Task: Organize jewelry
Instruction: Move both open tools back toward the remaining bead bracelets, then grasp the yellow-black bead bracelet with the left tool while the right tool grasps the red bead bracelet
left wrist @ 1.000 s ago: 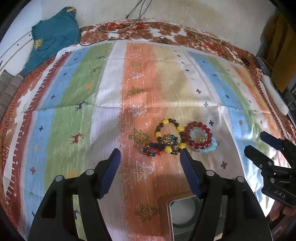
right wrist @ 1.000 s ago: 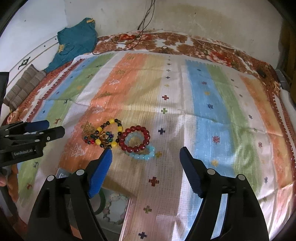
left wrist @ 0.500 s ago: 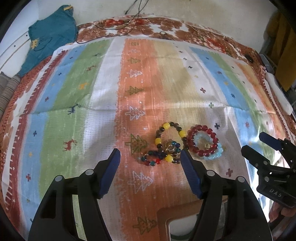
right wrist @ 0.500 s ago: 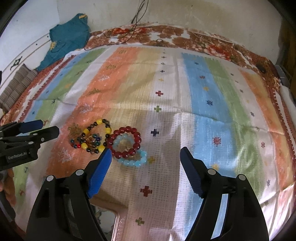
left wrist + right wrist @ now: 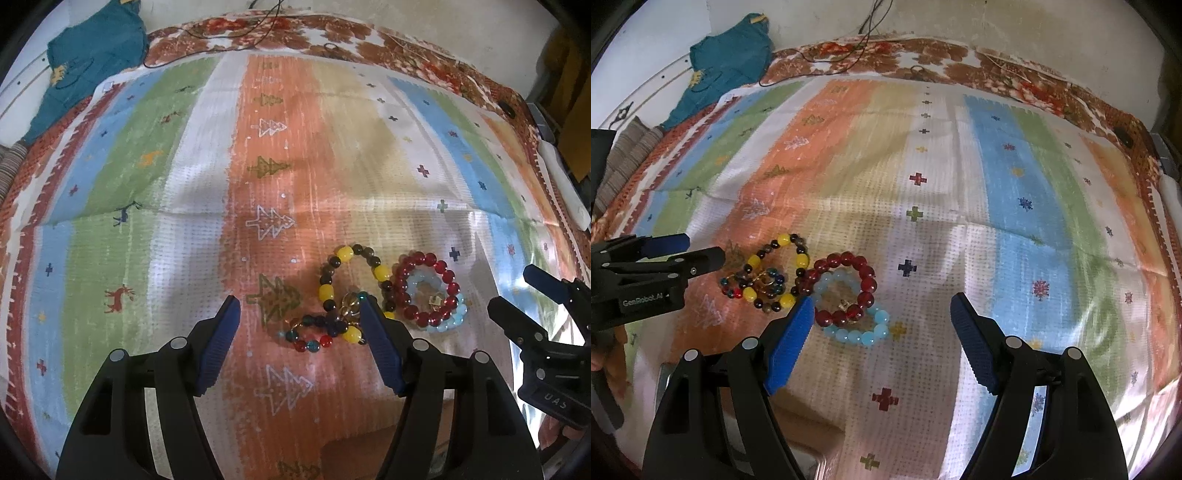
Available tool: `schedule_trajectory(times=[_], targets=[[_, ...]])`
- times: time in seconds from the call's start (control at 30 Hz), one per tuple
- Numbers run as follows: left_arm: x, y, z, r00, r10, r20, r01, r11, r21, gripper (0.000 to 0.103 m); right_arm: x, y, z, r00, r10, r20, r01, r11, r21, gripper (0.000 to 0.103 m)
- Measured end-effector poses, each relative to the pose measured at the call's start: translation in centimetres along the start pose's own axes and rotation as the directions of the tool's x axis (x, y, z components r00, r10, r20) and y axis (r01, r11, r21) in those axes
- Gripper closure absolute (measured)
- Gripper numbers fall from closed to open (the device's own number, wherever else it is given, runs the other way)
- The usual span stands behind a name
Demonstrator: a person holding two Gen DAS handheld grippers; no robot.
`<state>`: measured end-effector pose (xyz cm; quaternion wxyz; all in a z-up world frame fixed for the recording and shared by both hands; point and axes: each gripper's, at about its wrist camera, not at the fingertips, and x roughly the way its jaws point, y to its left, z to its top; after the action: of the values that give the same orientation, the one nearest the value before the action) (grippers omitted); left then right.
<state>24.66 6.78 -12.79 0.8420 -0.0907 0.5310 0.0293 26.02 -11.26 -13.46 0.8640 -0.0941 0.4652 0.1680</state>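
On the left, the left gripper hangs wide open over the striped blanket, holding nothing. Just ahead of it lie a small multicoloured bracelet and a yellow-and-brown bracelet, overlapping. Touching these on the right is a red bracelet resting over a pale blue bracelet. The right gripper is also wide open and empty.
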Motion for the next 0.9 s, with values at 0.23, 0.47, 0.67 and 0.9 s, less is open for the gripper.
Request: schedule_trajectory(times=[0.23,0.47,0.67,0.9], targets=[[1.9,0.0,0.2,0.999,-0.006,-0.047,0.007,1.000,0.012,0.039,1.6,-0.2,0.3,1.000,-0.010,-0.024,0.010,1.000,-0.007,0.027],[2.9,0.2,0.8,0.998,-0.018,-0.056,0.019,1.000,0.002,0.040,3.1,-0.7,0.7,0.998,0.020,-0.058,-0.019,1.000,0.021,0.027],[4.0,0.1,0.9,0.997,-0.023,-0.080,0.025,1.000,0.016,0.049,3.9,-0.2,1.2,0.997,0.014,-0.076,-0.013,1.000,0.018,0.027],[4.9,0.0,1.0,0.997,-0.018,-0.075,0.019,1.000,0.014,0.053,5.0,0.2,1.4,0.995,0.007,-0.101,-0.007,1.000,0.003,0.038]])
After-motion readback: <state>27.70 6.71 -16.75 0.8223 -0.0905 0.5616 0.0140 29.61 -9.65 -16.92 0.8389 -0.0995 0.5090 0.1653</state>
